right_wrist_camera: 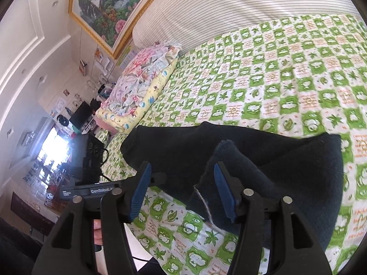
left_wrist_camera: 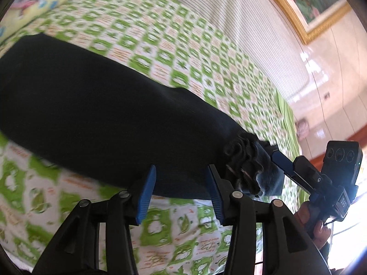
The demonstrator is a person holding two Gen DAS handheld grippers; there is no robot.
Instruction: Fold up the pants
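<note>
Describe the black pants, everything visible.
The black pants are dark, soft, fleecy-looking fabric, lying folded over in layers on the green-and-white patterned bedspread. One end is bunched and gathered. A pale seam shows at a near edge. Neither open gripper's fingers visibly press on them.

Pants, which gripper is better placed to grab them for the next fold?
Probably the right. The right gripper stands open with a folded edge of the pants between its fingers; the left gripper, also open, sits back at the cloth's edge.
</note>
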